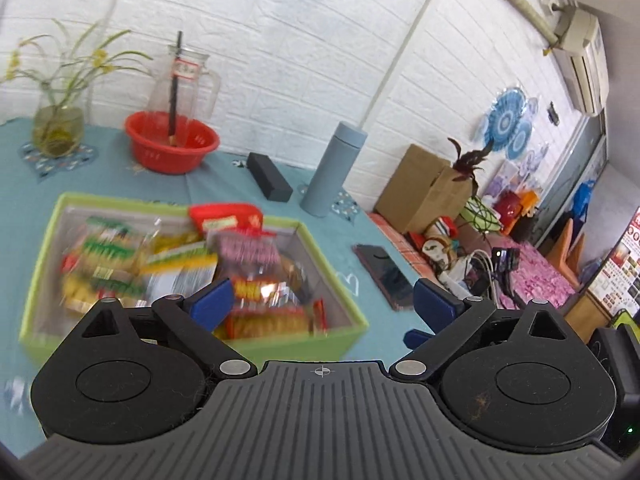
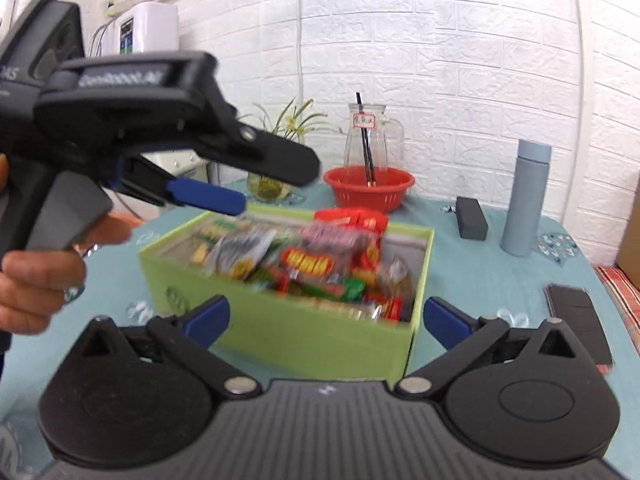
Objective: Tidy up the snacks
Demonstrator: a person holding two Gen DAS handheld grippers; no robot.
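Observation:
A light green box (image 1: 328, 334) (image 2: 280, 336) stands on the teal tablecloth, heaped with several snack packets (image 1: 240, 264) (image 2: 308, 264) in red, yellow, green and pink wrappers. My left gripper (image 1: 324, 304) hangs above the box's near right corner, blue pads wide apart and nothing between them. In the right wrist view the left gripper (image 2: 208, 196) shows from the side, held by a hand (image 2: 36, 280) over the box's left edge. My right gripper (image 2: 326, 318) stands open in front of the box's near wall, empty.
A red basin (image 1: 172, 144) (image 2: 368, 188), a glass pitcher (image 1: 182, 80) (image 2: 370, 136), a plant vase (image 1: 58, 130), a grey-blue flask (image 1: 334, 168) (image 2: 526, 200), a black case (image 1: 269, 176) (image 2: 471, 217) and a dark phone (image 1: 386, 272) (image 2: 578, 320) lie around the box. Beyond the table's right edge there is clutter, including a cardboard box (image 1: 424, 192).

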